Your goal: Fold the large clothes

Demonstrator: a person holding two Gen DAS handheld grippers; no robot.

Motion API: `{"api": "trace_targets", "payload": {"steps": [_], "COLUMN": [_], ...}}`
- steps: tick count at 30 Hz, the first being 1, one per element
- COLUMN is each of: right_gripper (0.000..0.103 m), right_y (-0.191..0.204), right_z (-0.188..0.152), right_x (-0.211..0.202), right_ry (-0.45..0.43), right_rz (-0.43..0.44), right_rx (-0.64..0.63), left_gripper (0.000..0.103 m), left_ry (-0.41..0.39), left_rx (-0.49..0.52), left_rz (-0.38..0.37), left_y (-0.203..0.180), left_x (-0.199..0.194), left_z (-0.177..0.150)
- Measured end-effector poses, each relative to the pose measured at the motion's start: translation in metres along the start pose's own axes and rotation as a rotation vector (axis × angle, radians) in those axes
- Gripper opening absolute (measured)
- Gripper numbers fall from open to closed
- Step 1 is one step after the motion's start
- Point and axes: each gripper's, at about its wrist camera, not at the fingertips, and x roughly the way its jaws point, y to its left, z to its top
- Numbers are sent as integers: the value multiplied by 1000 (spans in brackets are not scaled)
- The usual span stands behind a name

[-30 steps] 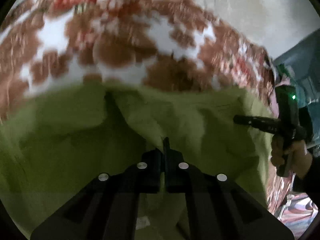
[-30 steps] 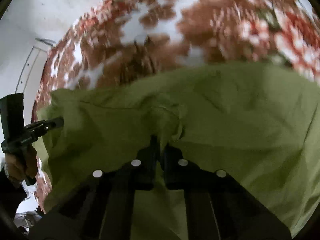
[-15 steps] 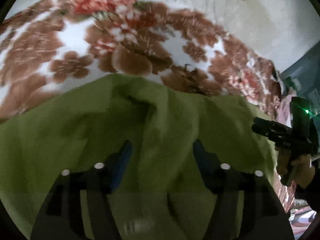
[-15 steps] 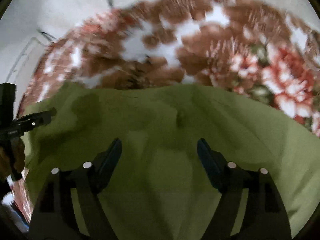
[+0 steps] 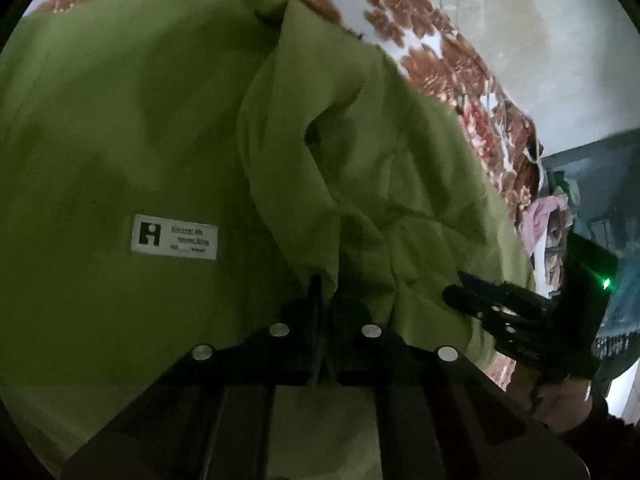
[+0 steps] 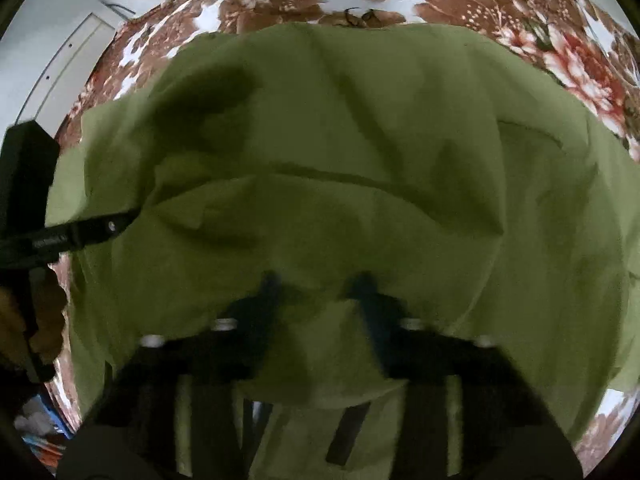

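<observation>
Left wrist view shows the brown-and-white floral bedspread under the large olive-green cotton garment, white rectangular label up. Half a second ago both grippers stood wide over the cloth; now the left gripper is clenched on a green fold, while the right gripper is closing, cloth between its parted fingers. A fresh grip probably starts the next fold.

Left tongs pinched tight on a fold of the green garment. White label showing on the cloth left of the fold. I see the right tongs at the garment's right edge, jaws closing. Floral bedspread underneath, clothes pile far right.
</observation>
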Motion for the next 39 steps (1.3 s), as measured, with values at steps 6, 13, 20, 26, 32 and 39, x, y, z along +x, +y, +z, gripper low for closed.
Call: {"api": "trace_targets", "payload": {"steps": [6, 13, 20, 26, 32, 39], "right_gripper": [8, 8, 16, 73, 73, 84], "right_y": [28, 27, 21, 46, 56, 46], "right_z": [-12, -31, -27, -21, -16, -34], "right_x": [-56, 17, 26, -47, 14, 54], "right_ry": [-28, 65, 47, -135, -64, -95], "right_rz": [19, -87, -230, -64, -98, -296], "right_rx": [-107, -139, -141, -38, 71, -45], "left_gripper": [3, 9, 60, 71, 71, 74], "left_ry": [-95, -49, -146, -284, -184, -116], "left_rx": [26, 31, 140, 335, 443, 446], "left_rz": [-57, 99, 211, 193, 229, 300], "left_y": [-23, 21, 16, -35, -47, -28], "left_x": [-66, 2, -20, -91, -21, 40], "left_z": [-21, -32, -36, -58, -64, -65]}}
